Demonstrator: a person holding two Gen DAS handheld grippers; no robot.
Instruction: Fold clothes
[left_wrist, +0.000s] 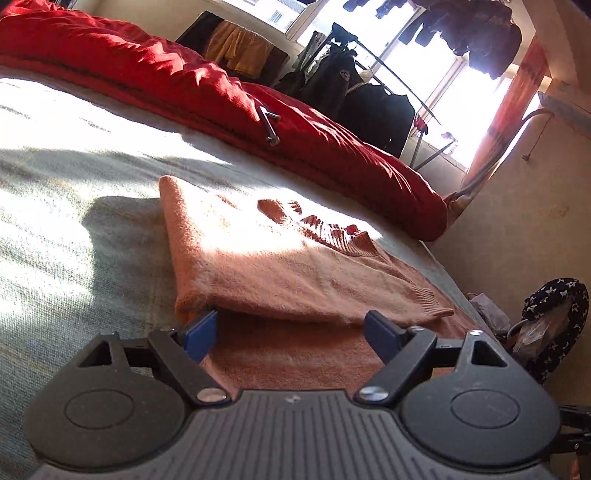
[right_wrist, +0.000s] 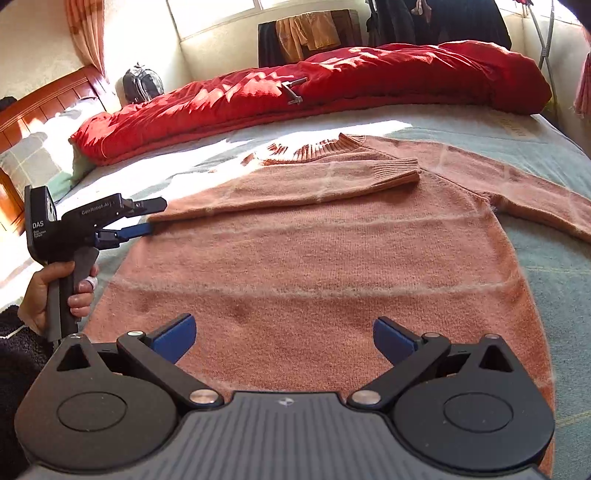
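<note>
The left hand-held gripper (left_wrist: 291, 330) is seen with its blue fingers (left_wrist: 201, 334) spread wide, set at the edge of the folded-over sleeve (left_wrist: 280, 280) of a salmon-pink sweater (right_wrist: 317, 266); nothing is clamped between them. In the right wrist view this same tool is held by a hand (right_wrist: 55, 291) at the sweater's left side, its upper and lower fingers parted at the fold of the sleeve, and the words "DAS" and "GenRobot.AI" can be read on its black body. The right hand-held gripper (right_wrist: 284, 338) is likewise held open, poised over the hem end of the sweater, though whether it touches the knit cannot be told.

The sweater is laid flat on the bed (right_wrist: 554, 258), its long axis running from the hem nearest the right wrist camera to the ribbed collar (right_wrist: 343, 142), which points toward a red duvet (right_wrist: 332, 85) bunched along the far side. One sleeve is folded across the chest, its ribbed cuff (right_wrist: 397, 170) directed to the right; the other sleeve (right_wrist: 546, 199) is stretched out to the right. A metal handle-like piece (right_wrist: 293, 90) rests on the duvet. Dark garments (left_wrist: 354, 92) are hung by the window.
</note>
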